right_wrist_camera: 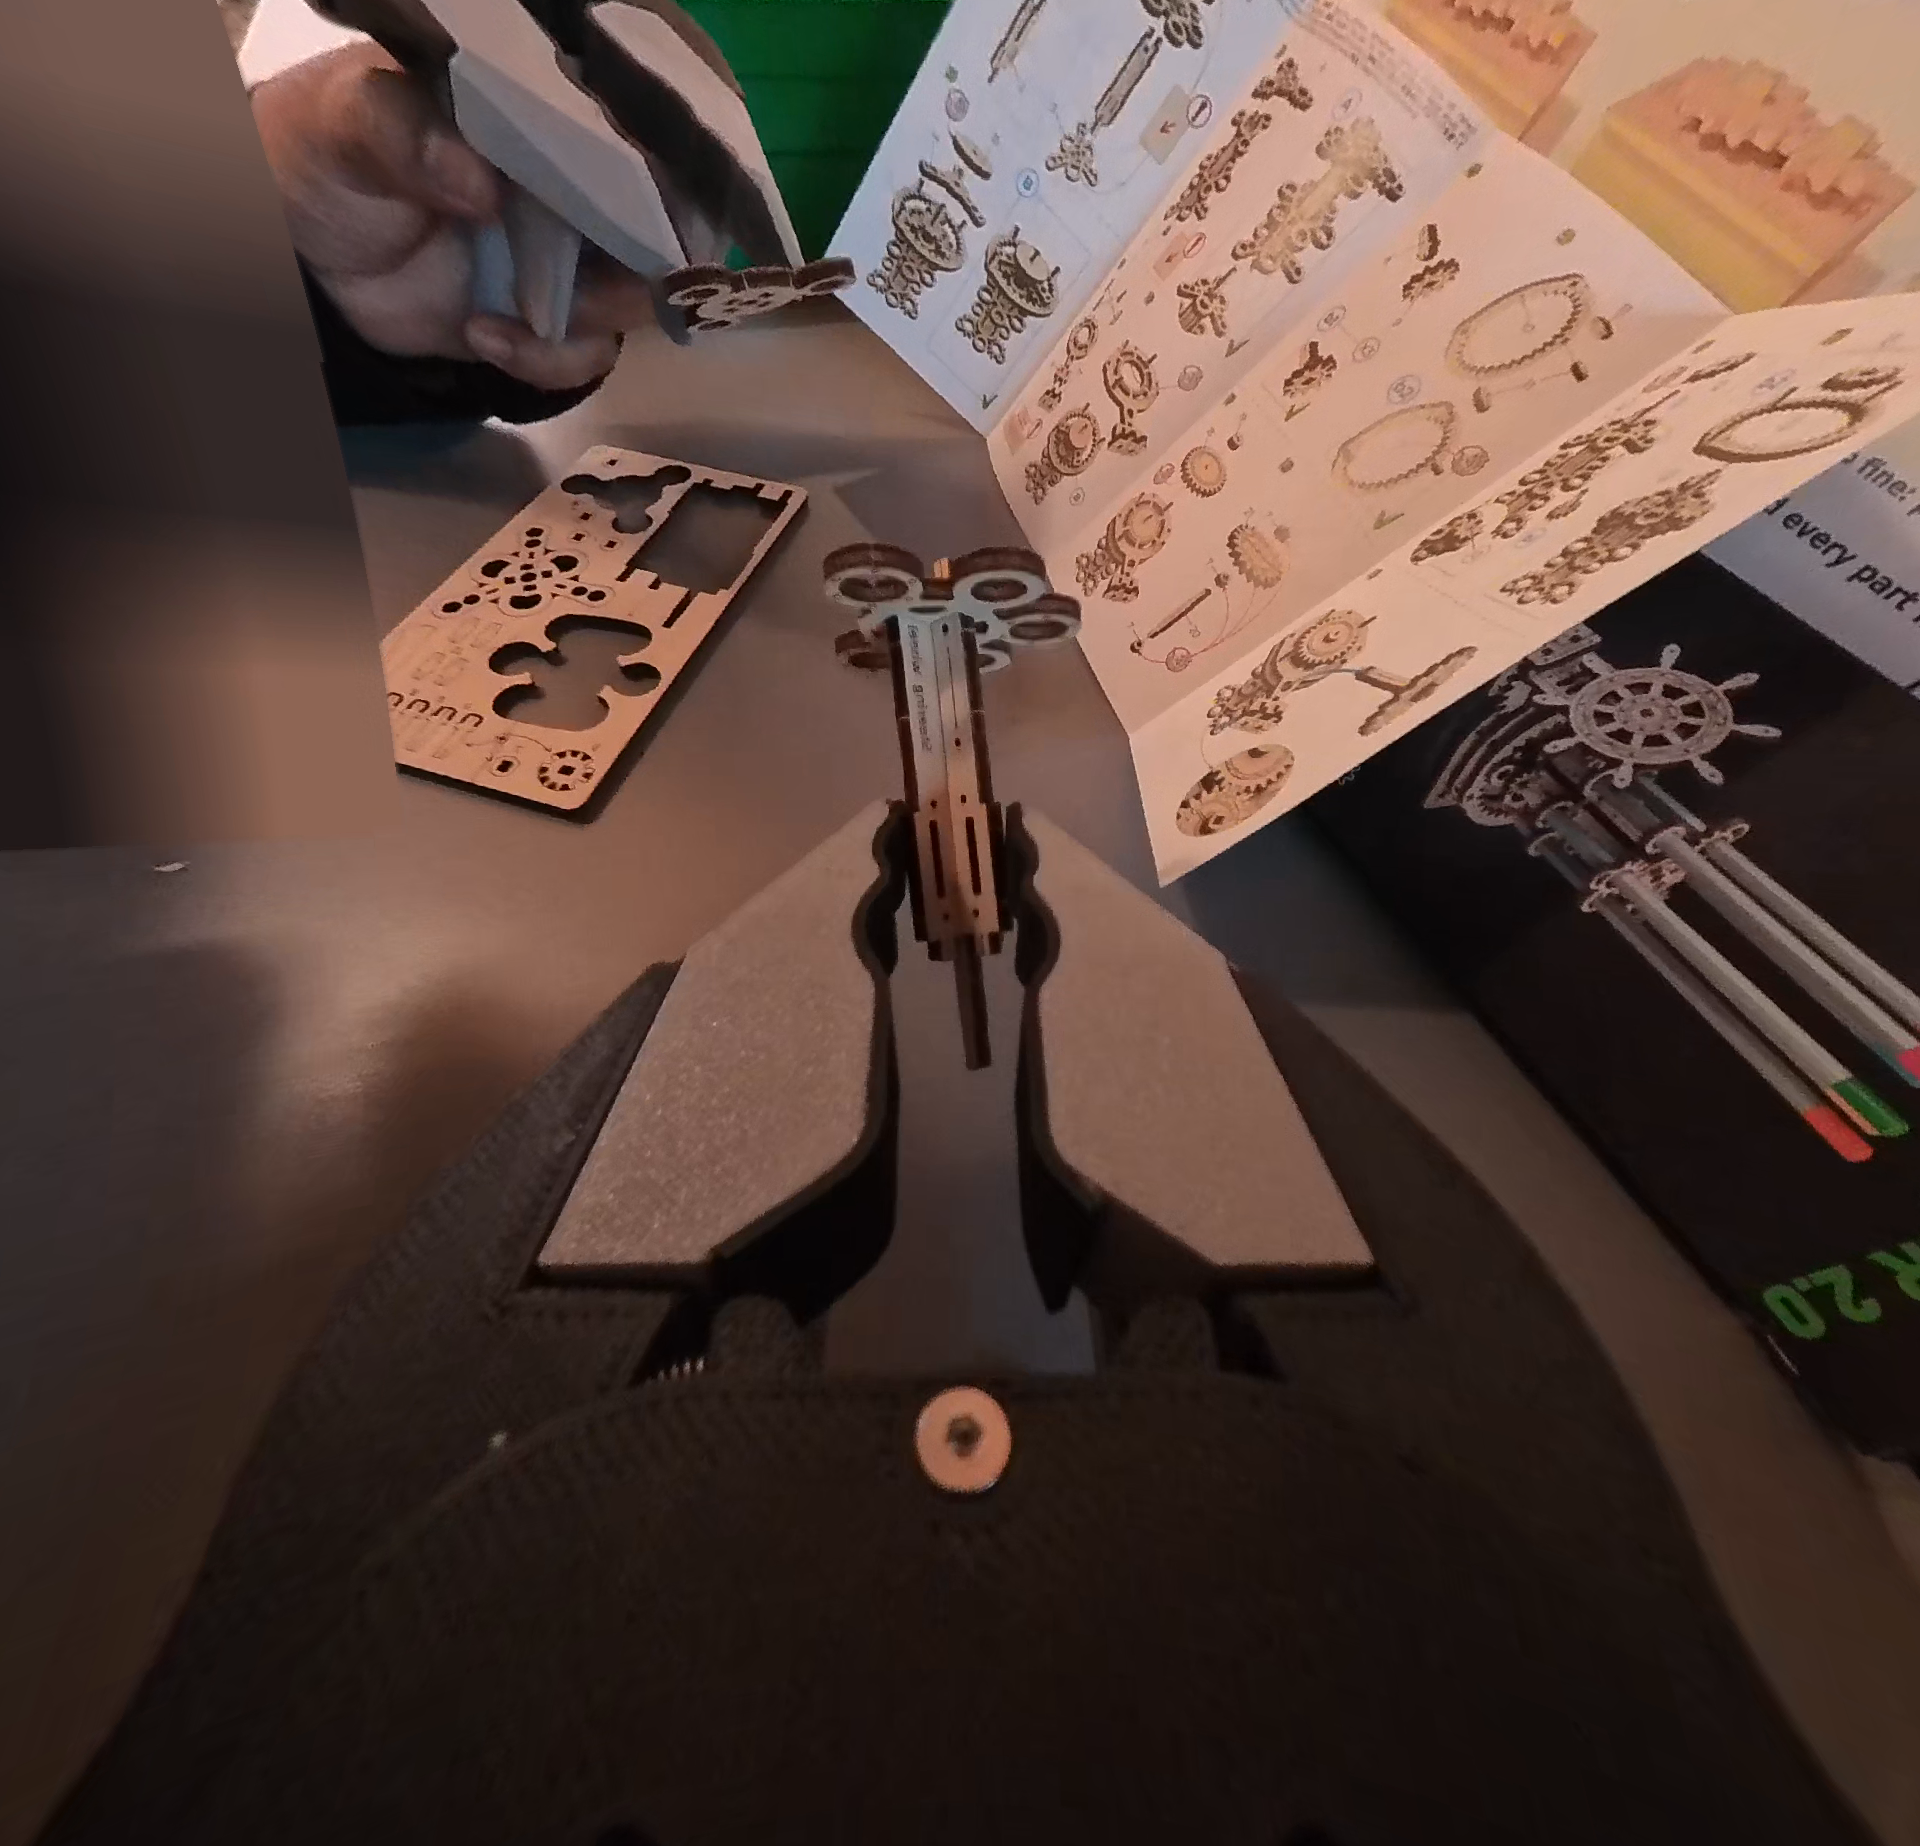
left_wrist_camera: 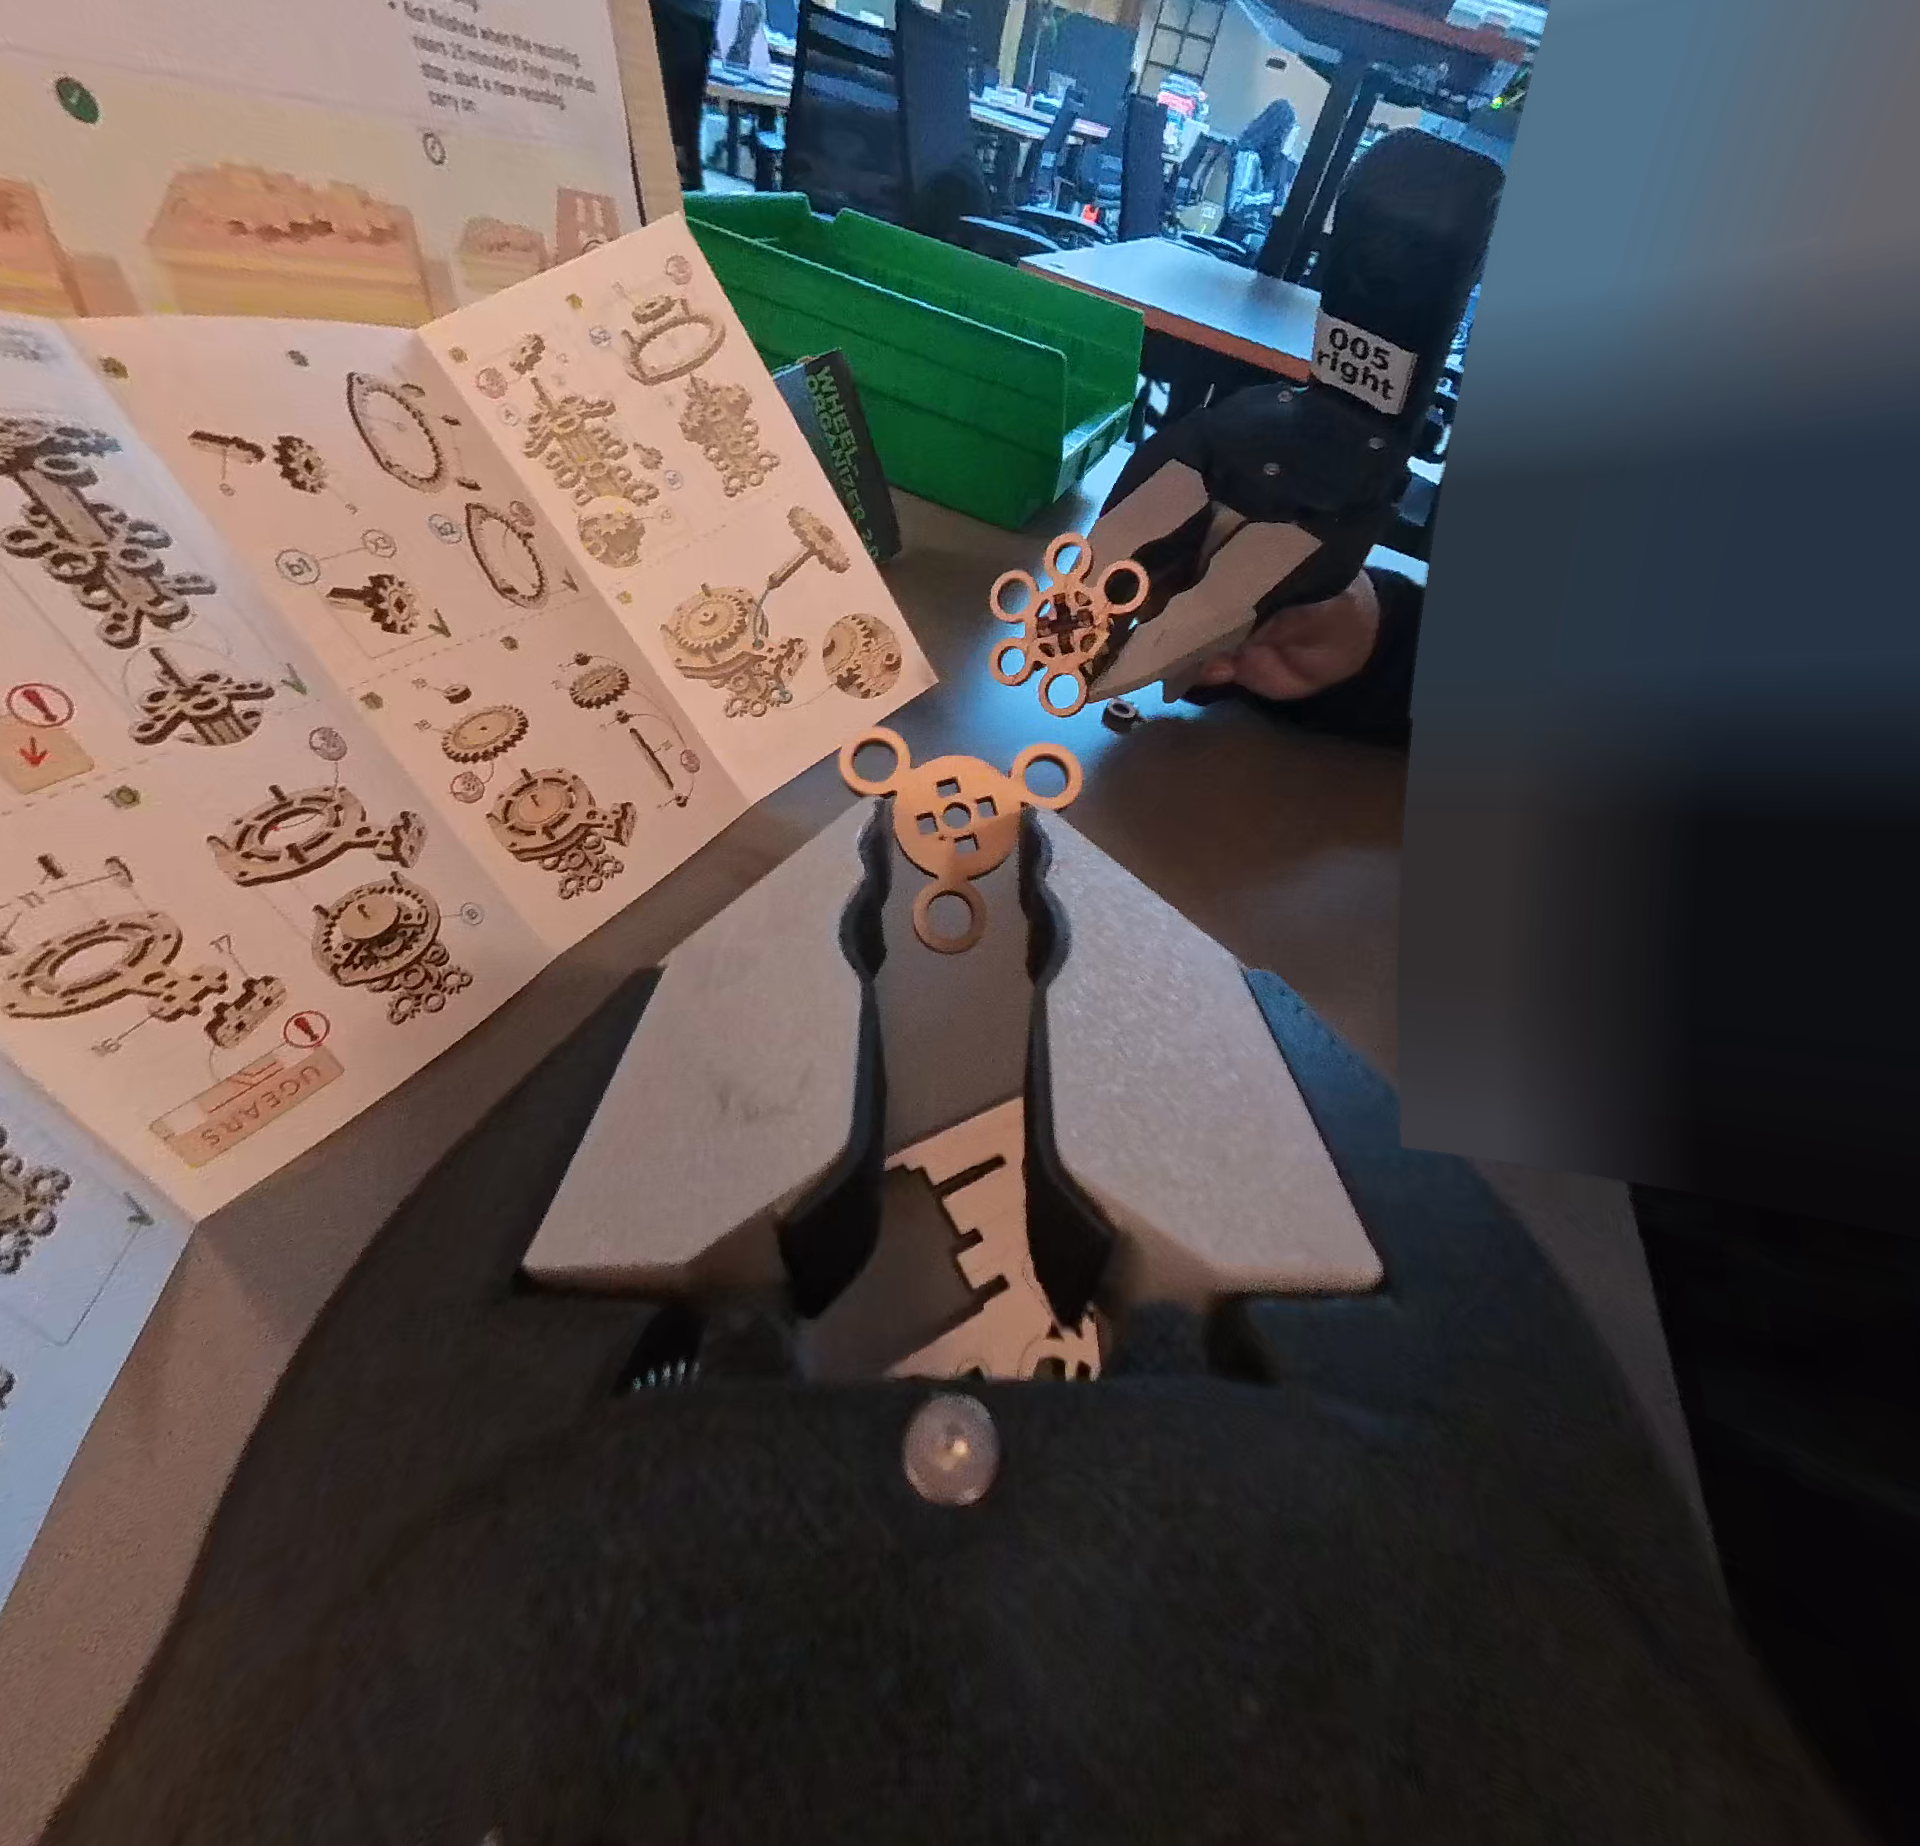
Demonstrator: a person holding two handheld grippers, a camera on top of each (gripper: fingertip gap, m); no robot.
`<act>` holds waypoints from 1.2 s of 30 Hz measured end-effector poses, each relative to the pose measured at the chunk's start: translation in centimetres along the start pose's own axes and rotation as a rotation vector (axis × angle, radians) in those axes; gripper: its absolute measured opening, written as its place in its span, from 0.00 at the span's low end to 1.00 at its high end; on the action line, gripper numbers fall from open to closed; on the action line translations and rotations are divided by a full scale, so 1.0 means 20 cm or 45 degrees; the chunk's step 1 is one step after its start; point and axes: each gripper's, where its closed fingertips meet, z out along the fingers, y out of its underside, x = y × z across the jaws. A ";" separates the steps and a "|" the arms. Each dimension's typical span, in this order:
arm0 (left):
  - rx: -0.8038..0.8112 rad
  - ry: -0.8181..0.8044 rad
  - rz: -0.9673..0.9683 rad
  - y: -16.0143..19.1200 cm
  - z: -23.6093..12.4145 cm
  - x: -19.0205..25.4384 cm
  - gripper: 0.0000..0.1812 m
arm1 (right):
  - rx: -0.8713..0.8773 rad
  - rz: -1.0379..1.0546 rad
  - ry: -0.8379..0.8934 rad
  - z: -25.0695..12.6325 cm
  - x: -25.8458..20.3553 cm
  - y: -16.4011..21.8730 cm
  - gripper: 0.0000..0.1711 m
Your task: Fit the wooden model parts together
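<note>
Left hand-held gripper [left_wrist_camera: 956, 840]: clamped on a flat three-ring wooden plate [left_wrist_camera: 958, 828], held upright at the fingertips, lowest ring hanging down between the fingers
Right hand-held gripper [right_wrist_camera: 951, 861]: closed around the square shaft of a wooden shaft assembly [right_wrist_camera: 940, 716], its ringed head pointing straight out ahead of the fingertips
Gap between the parts: in the left wrist view the ringed head [left_wrist_camera: 1068, 620] floats just beyond and to the right of the plate, near but not touching
Right gripper from afar [left_wrist_camera: 1184, 591]: seen past the left fingertips, a person's hand [left_wrist_camera: 1299, 643] wrapped under it, the rest lost in a blur patch
Left gripper from afar [right_wrist_camera: 665, 238]: up and left of the right fingertips, plate seen edge-on [right_wrist_camera: 753, 292]; top of the tool cut off by the frame
Cut-out wooden sheet [right_wrist_camera: 582, 633]: flat on the desk [right_wrist_camera: 260, 1069], left of the right fingers; in the left view only a sliver shows between the finger bases [left_wrist_camera: 966, 1246]
Instruction leaflet [left_wrist_camera: 436, 653]: unfolded, left of the left gripper, cropped at the edge
Green bin [left_wrist_camera: 935, 362]: well beyond the fingertips, contents hidden
Dark box [right_wrist_camera: 1662, 965]: right of the right gripper, partly under the leaflet
Small dark piece [left_wrist_camera: 1122, 716]: on the desk under the far gripper, too small to identify
</note>
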 end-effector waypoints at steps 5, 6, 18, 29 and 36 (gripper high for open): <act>0.057 0.039 0.012 -0.04 0.00 0.04 0.12 | 0.027 -0.004 -0.023 0.00 -0.03 -0.02 0.09; 0.066 0.047 0.012 -0.05 0.00 0.05 0.12 | 0.036 -0.007 -0.025 0.00 -0.03 -0.03 0.09; 0.139 0.120 -0.040 -0.09 0.01 0.08 0.12 | 0.086 -0.039 -0.057 0.01 -0.09 -0.07 0.09; 0.134 0.127 -0.028 -0.09 0.02 0.10 0.12 | 0.102 -0.041 -0.087 0.02 -0.11 -0.08 0.09; 0.131 0.183 0.029 -0.12 0.08 0.22 0.12 | 0.177 -0.053 -0.177 0.01 -0.14 -0.11 0.09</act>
